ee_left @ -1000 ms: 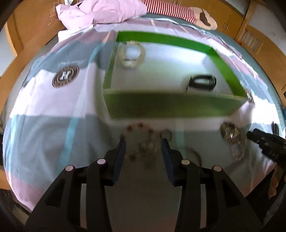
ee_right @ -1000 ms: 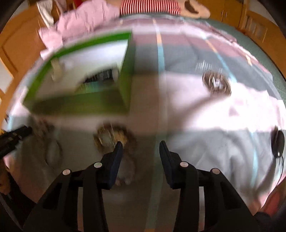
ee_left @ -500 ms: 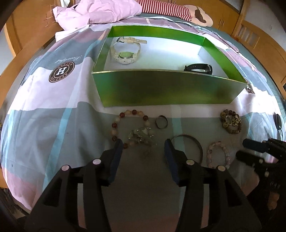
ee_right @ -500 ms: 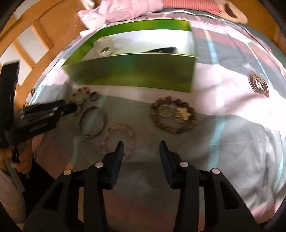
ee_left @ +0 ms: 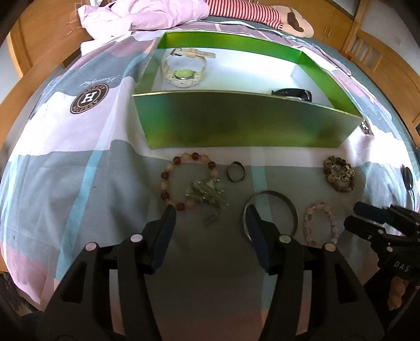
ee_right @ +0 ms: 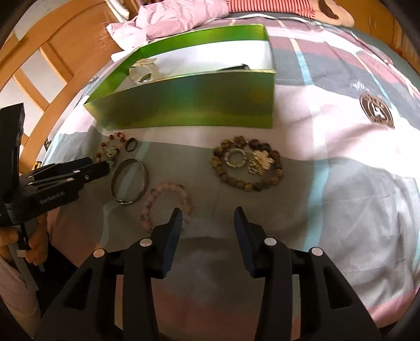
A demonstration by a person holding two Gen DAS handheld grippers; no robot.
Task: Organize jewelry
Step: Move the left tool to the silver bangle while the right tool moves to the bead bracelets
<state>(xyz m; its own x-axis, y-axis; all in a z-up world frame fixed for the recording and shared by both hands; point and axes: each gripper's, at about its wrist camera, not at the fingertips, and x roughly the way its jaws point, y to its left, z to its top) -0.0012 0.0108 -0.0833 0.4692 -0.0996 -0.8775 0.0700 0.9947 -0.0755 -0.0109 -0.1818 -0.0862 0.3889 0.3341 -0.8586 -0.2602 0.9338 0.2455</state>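
Note:
A green box (ee_left: 246, 123) stands on the bed with a white watch (ee_left: 183, 69) and a black band (ee_left: 294, 94) inside. In front of it lie a red-and-cream bead bracelet (ee_left: 170, 181) around a silver trinket (ee_left: 207, 192), a small dark ring (ee_left: 236, 171), a metal bangle (ee_left: 270, 209), a pink bead bracelet (ee_left: 319, 223) and a brown bead bracelet (ee_left: 340, 174). My left gripper (ee_left: 210, 212) is open and empty just short of the red bracelet. My right gripper (ee_right: 207, 213) is open and empty, near the pink bracelet (ee_right: 168, 202) and below the brown bracelet (ee_right: 246, 162).
The jewelry lies on a pink, grey and blue bedsheet (ee_left: 65, 162). A crumpled pink cloth (ee_left: 139, 13) and a striped stuffed toy (ee_left: 262, 11) lie behind the box. A wooden bed frame (ee_right: 55, 63) rims the bed. The left gripper shows at the right wrist view's left edge (ee_right: 78, 170).
Both grippers have pulled back from the box and steadied. The right wrist view swung left, so the brown bracelet, bangle and pink bracelet now sit ahead of it. Both stay open.

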